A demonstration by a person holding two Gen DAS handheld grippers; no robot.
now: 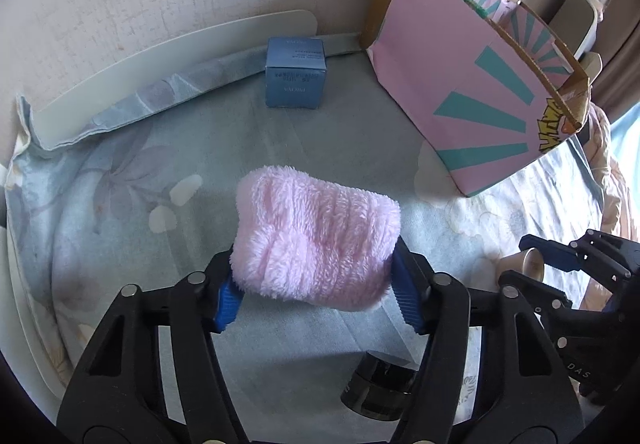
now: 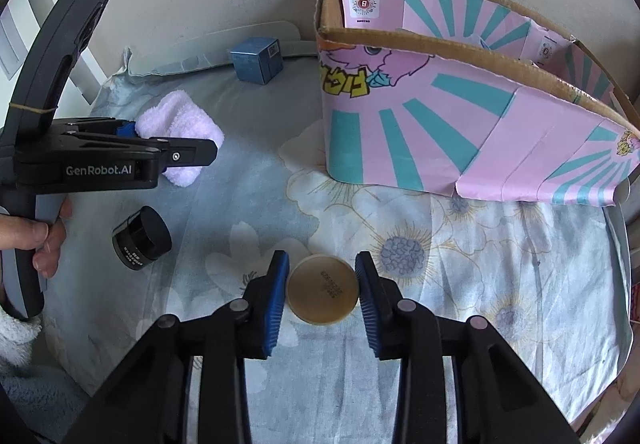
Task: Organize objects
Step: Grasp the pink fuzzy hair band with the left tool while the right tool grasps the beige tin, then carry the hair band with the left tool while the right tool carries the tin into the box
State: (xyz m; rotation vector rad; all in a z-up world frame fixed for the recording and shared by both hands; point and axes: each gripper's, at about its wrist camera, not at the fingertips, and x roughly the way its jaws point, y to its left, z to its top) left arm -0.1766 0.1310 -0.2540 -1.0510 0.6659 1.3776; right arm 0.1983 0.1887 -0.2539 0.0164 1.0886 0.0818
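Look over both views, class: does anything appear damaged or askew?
Yes. The box has torn, ragged cardboard edges, its pink wrap is creased and ripped at the lower right, and its front wall bows. The black jar lies tipped on its side on the sheet. Nothing looks spilled.

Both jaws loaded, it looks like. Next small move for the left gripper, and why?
Probably carry the fluffy pink towel right toward the open pink-and-teal cardboard box: the left gripper already clamps it clear of the floral sheet, and the box stands open-topped.
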